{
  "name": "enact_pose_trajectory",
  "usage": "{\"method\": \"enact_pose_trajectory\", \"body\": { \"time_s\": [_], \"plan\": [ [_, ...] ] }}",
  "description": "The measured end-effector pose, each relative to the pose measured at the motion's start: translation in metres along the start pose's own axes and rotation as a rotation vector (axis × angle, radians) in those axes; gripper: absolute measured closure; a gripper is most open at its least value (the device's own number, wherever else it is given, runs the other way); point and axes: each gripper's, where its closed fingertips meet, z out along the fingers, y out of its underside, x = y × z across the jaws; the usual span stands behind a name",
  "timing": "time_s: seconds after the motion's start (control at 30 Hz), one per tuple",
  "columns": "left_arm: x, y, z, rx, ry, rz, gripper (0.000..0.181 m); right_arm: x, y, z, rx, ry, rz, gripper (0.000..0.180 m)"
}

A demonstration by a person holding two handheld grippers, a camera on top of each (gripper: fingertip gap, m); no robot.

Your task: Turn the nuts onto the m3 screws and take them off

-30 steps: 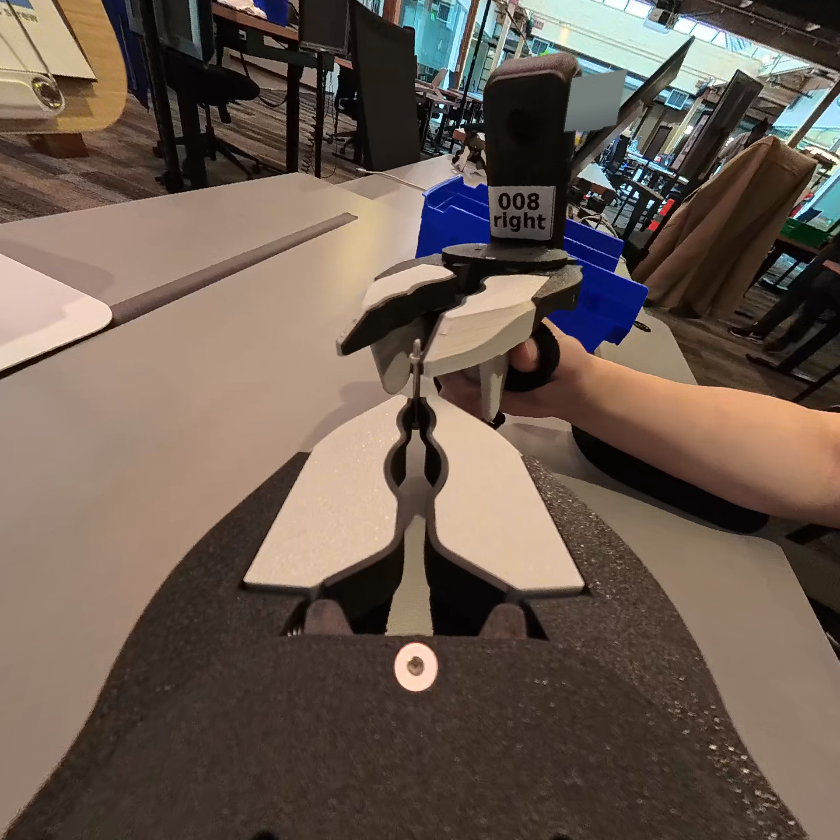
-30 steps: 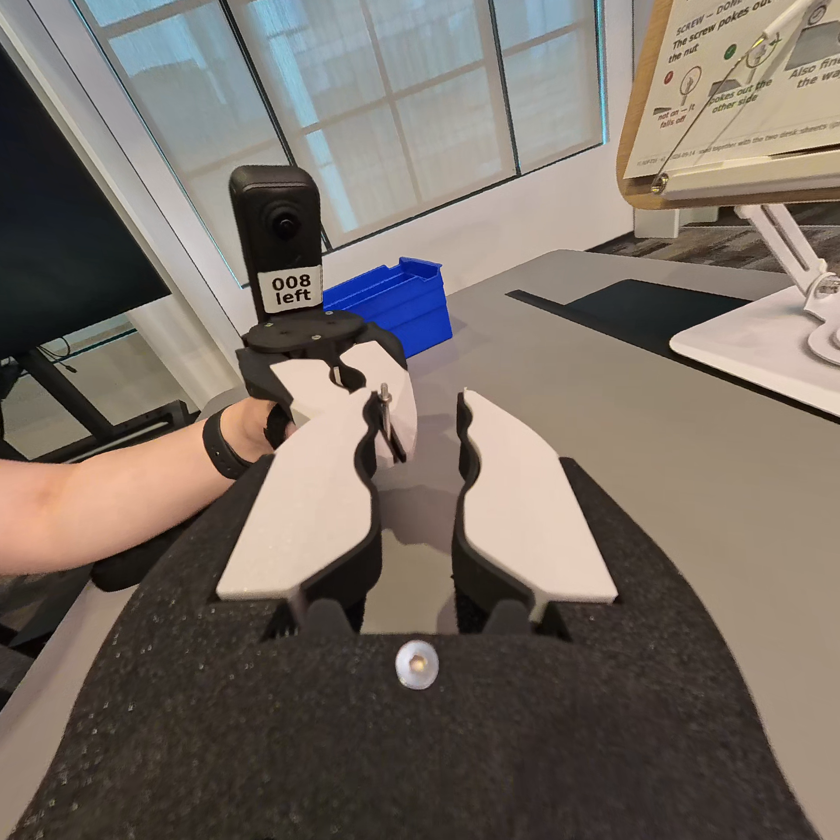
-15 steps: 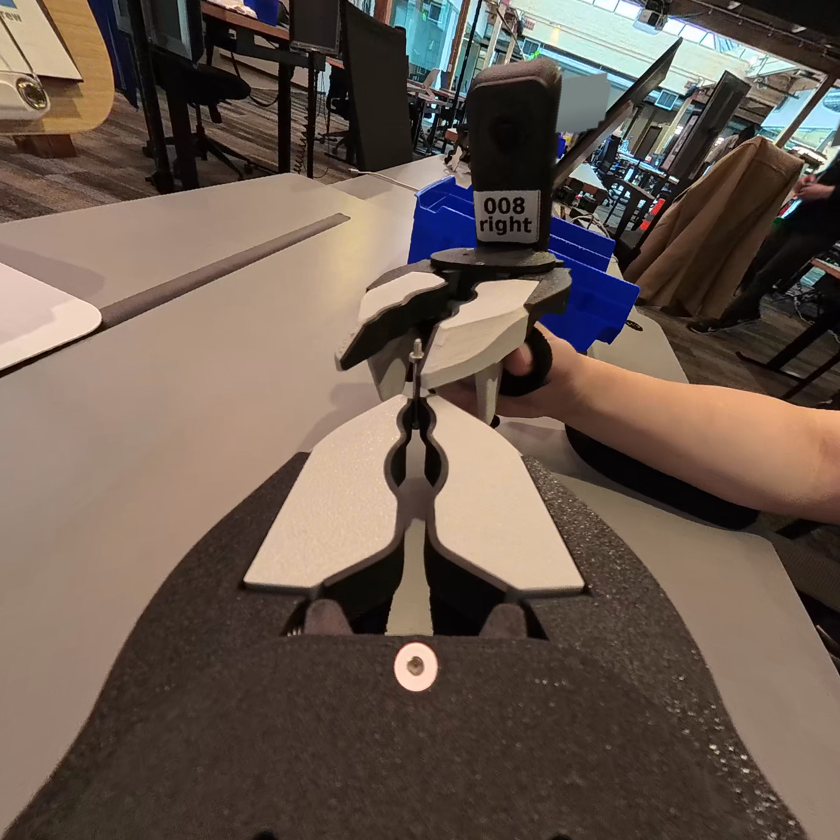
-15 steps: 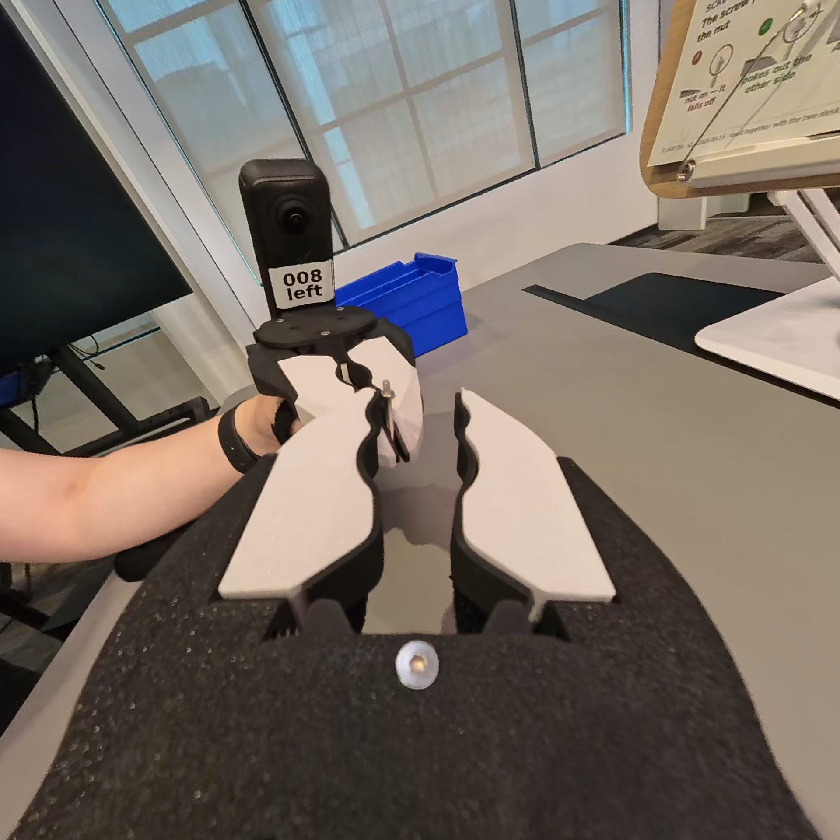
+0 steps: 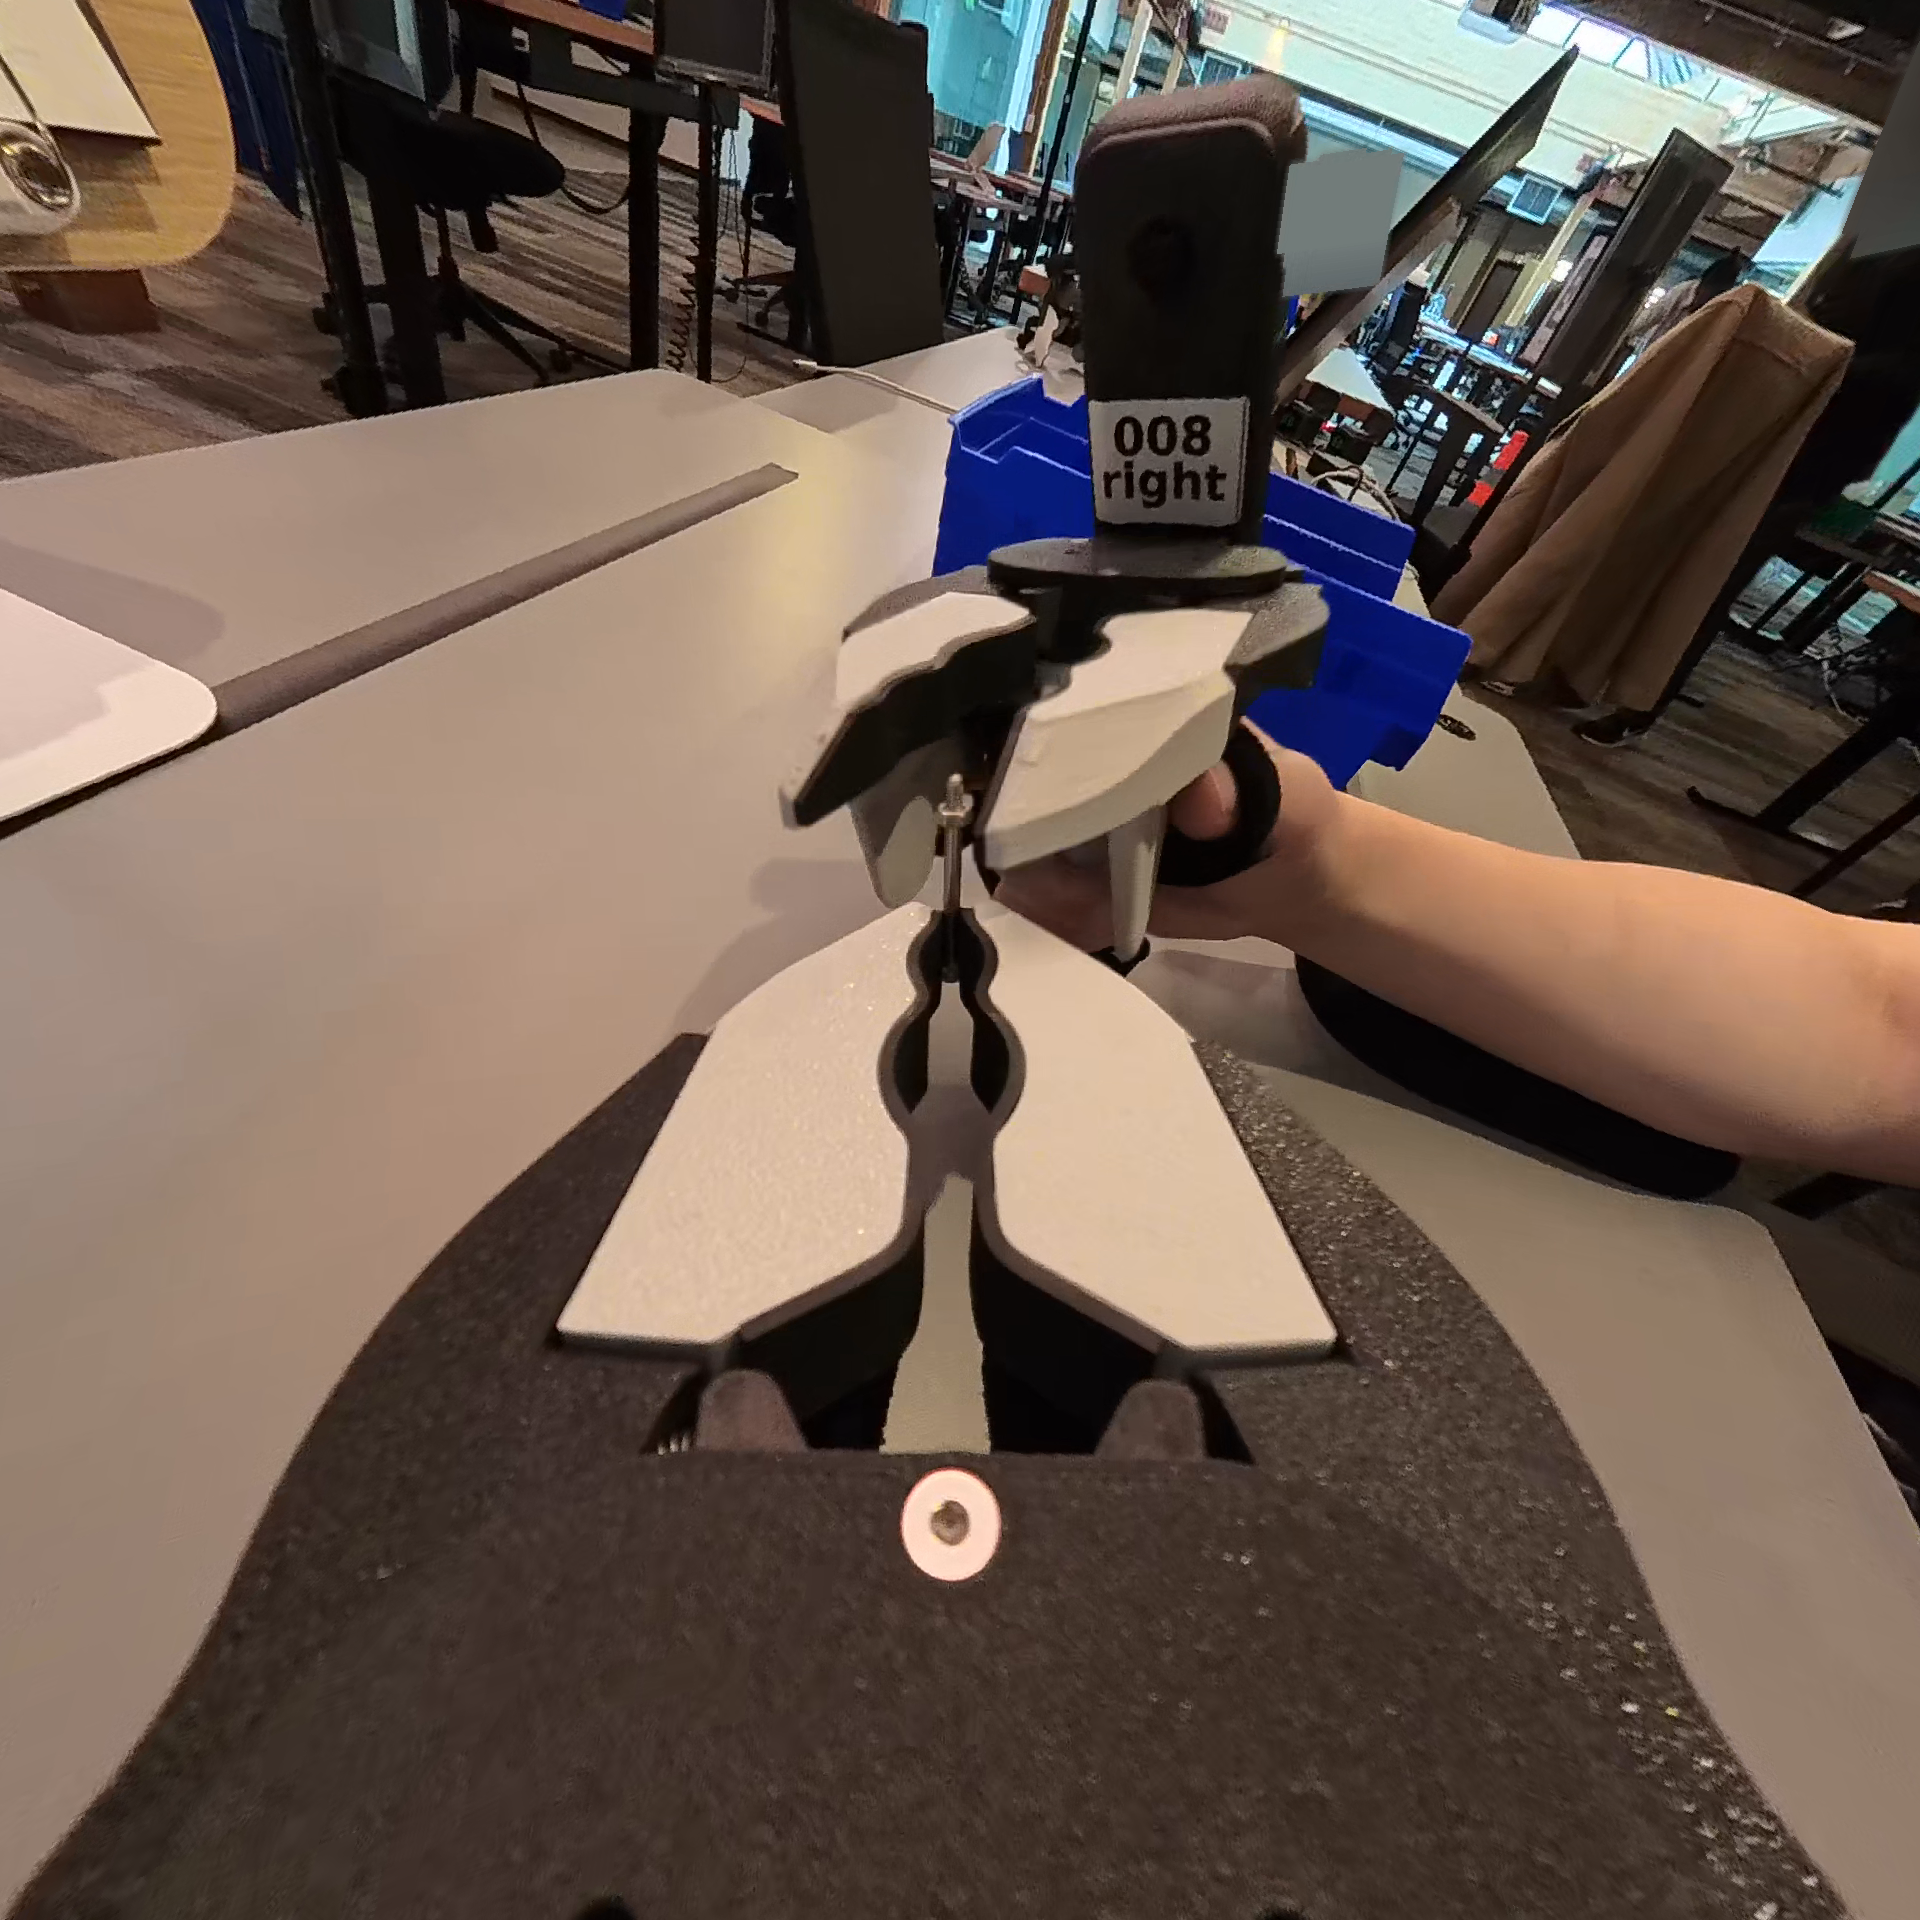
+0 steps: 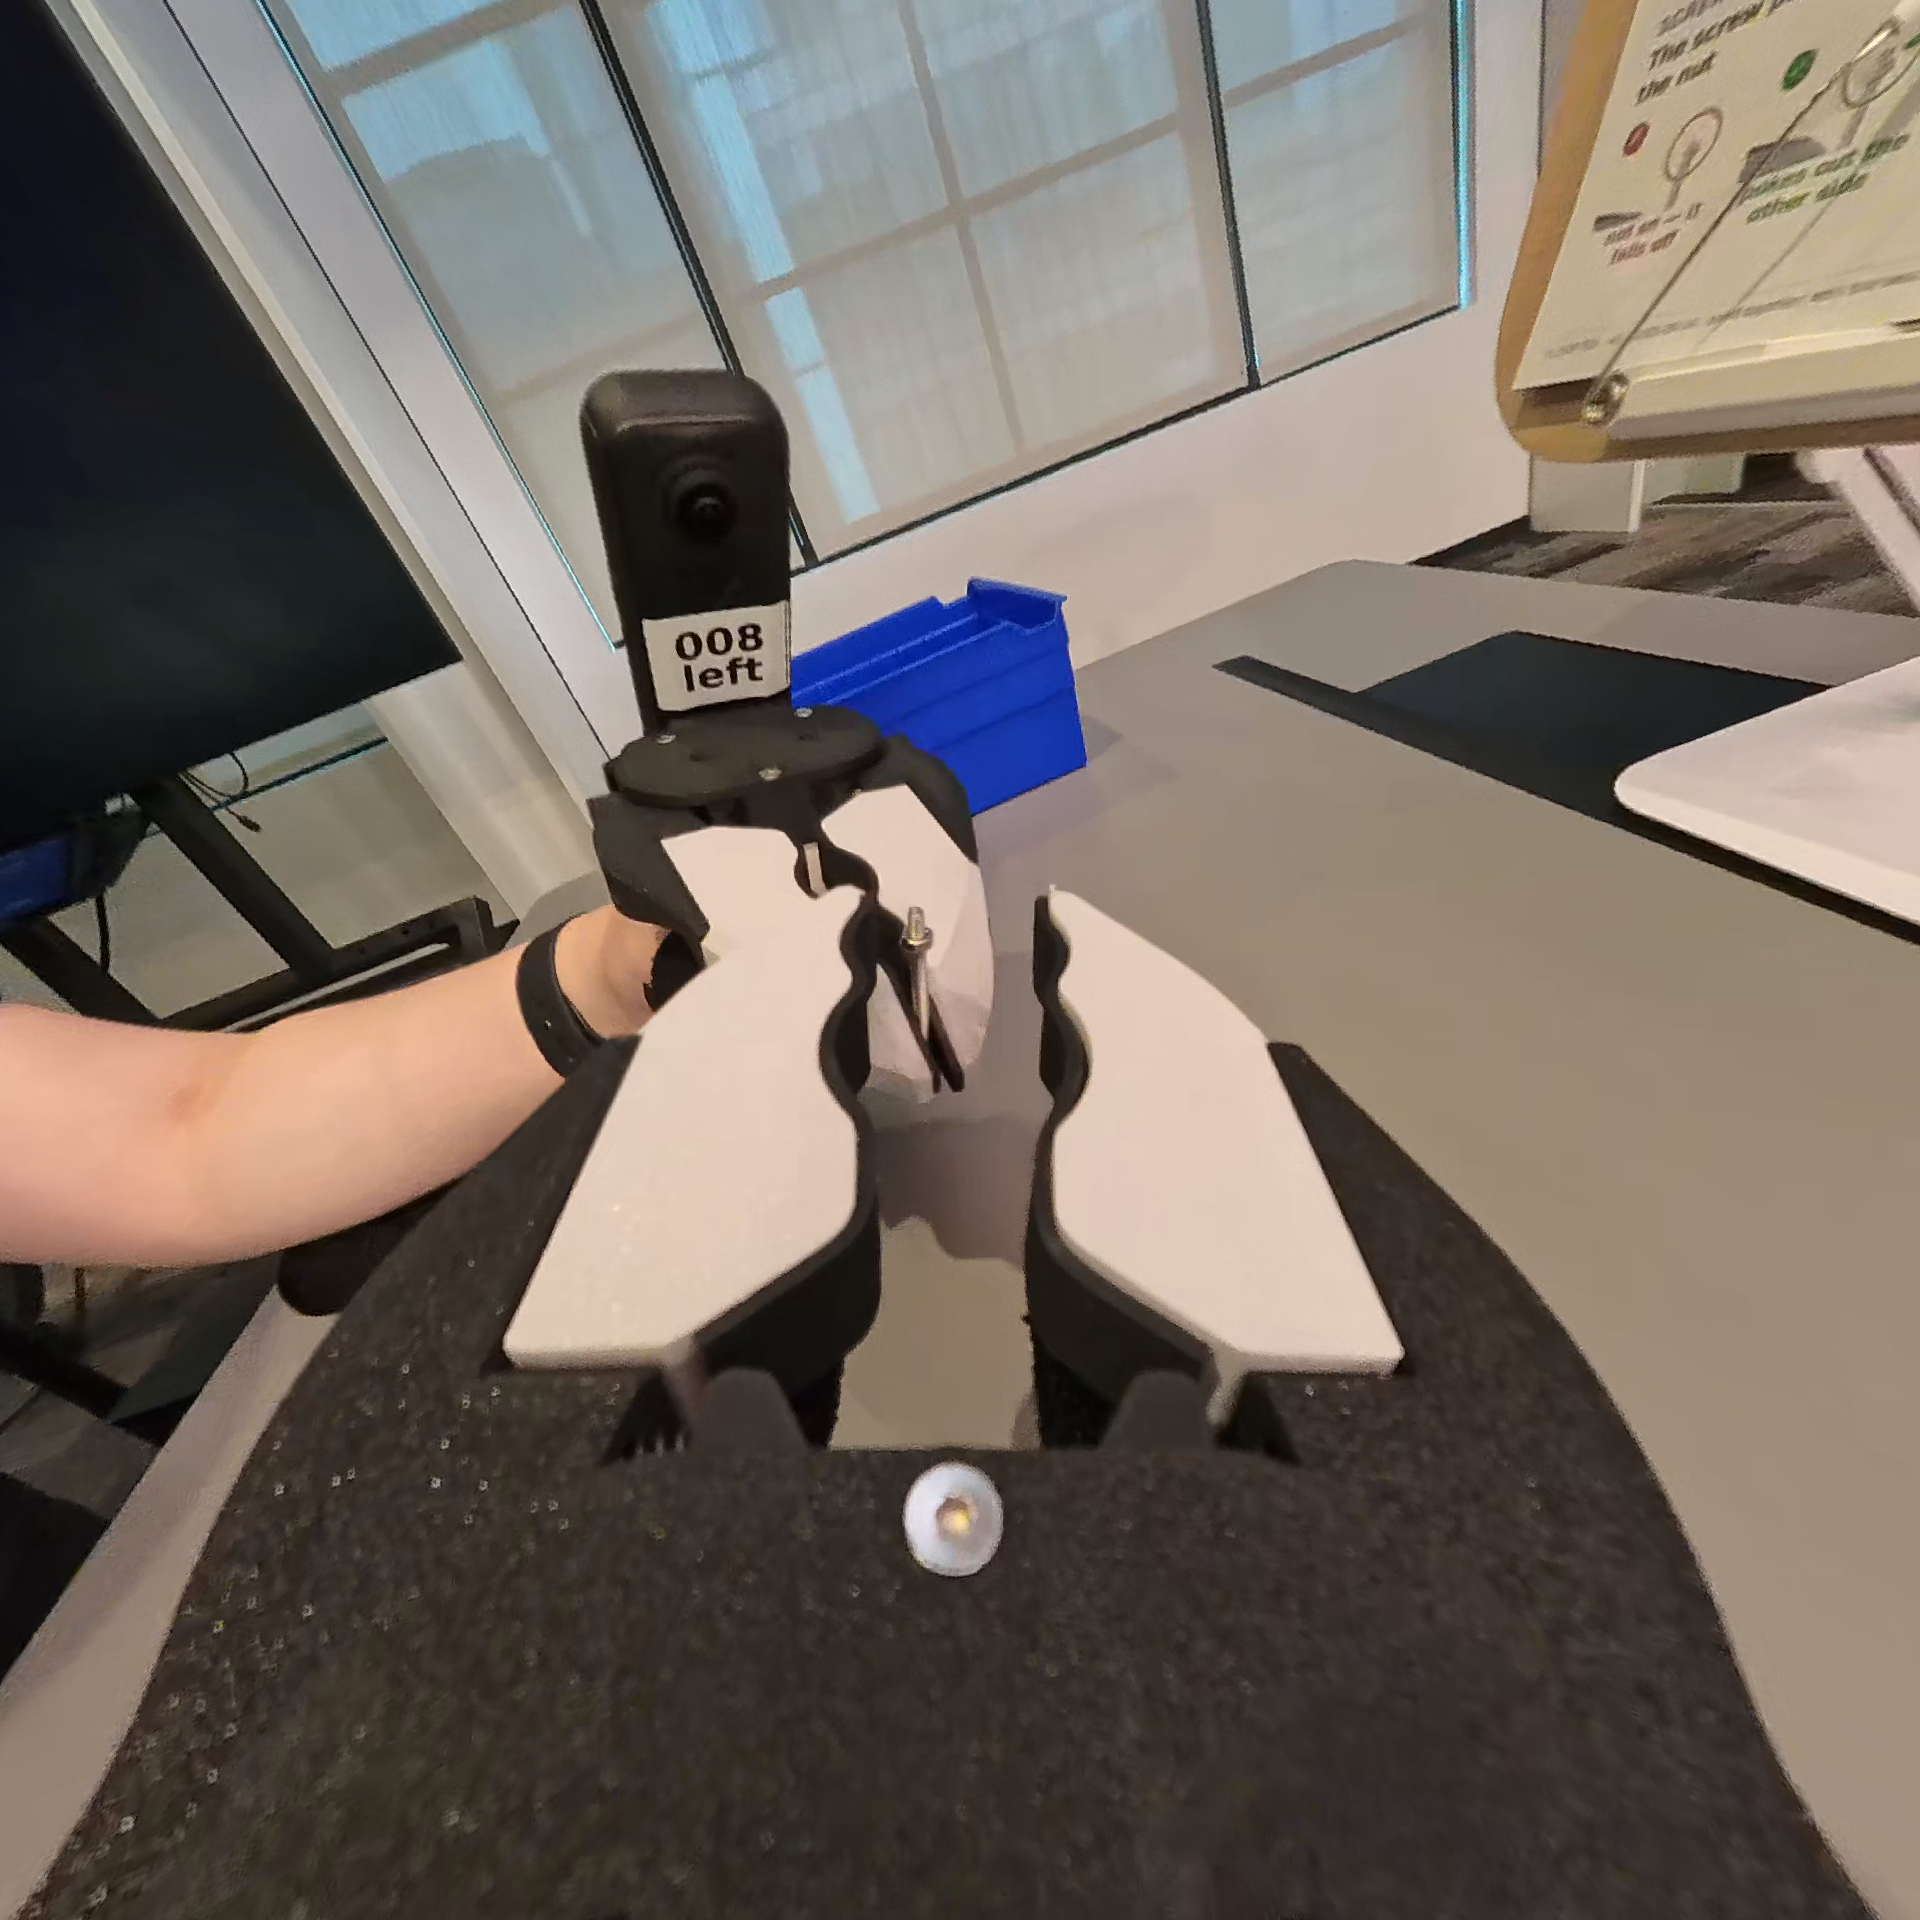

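Observation:
My left gripper is shut on the lower end of a thin M3 screw that stands upright above its fingertips. A small nut sits near the screw's top. My right gripper is open, and the screw with its nut stands between its fingertips, closer to the left finger. In the left wrist view the right gripper faces me, its jaws apart around the screw's top. The left gripper also shows in the right wrist view.
A blue bin stands behind the right gripper, also seen past the left one. The grey table has a dark strip. A white stand base carries an instruction board. A black arm pad lies under the forearm. Only a small space, under 4 cm, lies between the two pairs of fingers.
Both grippers have shifted slightly. The screw now sits a little farther in between the right gripper's open fingers. The left stays shut on the screw.

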Motion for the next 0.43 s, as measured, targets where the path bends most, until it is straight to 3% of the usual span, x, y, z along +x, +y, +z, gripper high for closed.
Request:
{"method": "enact_pose_trajectory", "body": {
  "time_s": [0.23,0.43],
  "plan": [
    [-0.003,-0.004,-0.005,0.028,-0.001,-0.019,0.179,0.013,-0.003,-0.013,0.021,0.045,0.006,0.155],
    [-0.003,-0.002,-0.004,0.017,-0.002,-0.015,0.179,0.002,-0.005,-0.009,0.031,-0.012,0.004,0.155]
  ]
}}
